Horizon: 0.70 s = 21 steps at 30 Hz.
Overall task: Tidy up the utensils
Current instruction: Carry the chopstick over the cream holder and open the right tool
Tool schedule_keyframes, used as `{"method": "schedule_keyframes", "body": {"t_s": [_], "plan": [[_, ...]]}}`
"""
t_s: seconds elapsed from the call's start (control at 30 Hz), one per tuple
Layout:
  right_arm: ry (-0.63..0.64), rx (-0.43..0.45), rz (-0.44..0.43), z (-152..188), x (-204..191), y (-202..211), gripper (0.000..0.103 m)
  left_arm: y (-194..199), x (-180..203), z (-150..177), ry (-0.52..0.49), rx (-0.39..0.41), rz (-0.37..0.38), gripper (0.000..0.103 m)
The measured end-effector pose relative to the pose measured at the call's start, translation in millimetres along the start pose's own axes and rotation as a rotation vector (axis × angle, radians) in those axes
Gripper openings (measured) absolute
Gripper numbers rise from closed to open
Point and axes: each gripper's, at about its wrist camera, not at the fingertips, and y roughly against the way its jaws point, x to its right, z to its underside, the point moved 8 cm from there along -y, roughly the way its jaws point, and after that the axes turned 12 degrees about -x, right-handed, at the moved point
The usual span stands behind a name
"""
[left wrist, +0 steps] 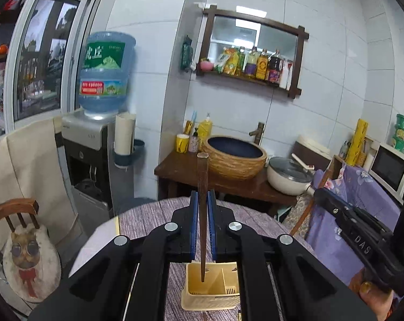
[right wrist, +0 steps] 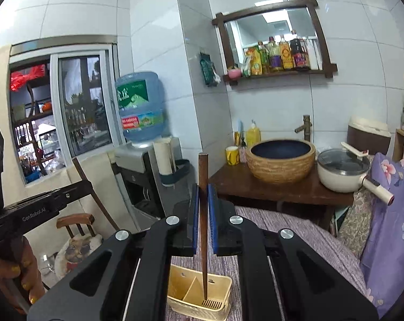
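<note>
My left gripper point(left wrist: 202, 196) is shut on a dark brown wooden chopstick point(left wrist: 202, 176) that stands upright between its blue pads. Its thin tip hangs above the cream utensil holder point(left wrist: 211, 298), which sits on the table below. My right gripper point(right wrist: 203, 191) is shut on a second dark chopstick point(right wrist: 203, 174), also upright. That chopstick's tip points into the right compartment of the same divided cream holder point(right wrist: 199, 298). The right gripper's black body point(left wrist: 362, 238) shows at the right of the left wrist view. A hand holds the left gripper's body point(right wrist: 33, 214), seen at the left of the right wrist view.
The holder stands on a table with a purple-grey striped cloth point(left wrist: 148, 222). Beyond it are a wooden counter point(right wrist: 269, 187) with a woven basin, a white lidded pot point(right wrist: 341, 171) and cups. A water dispenser point(left wrist: 95, 144) and a small chair point(left wrist: 25, 243) stand to the left.
</note>
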Motion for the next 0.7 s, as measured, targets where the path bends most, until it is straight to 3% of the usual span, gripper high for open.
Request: {"method": "schedule_keyframes", "body": {"t_s": [0.37, 0.7], "plan": [[-0.042, -0.142, 0.001, 60, 11, -62, 0.008, -69, -10, 65, 0.01, -0.159, -0.006, 0.008], [-0.028, -0.12, 0.011, 64, 11, -63, 0.008, -84, -12, 75, -0.003, -0.175, -0.036, 0.008]]}}
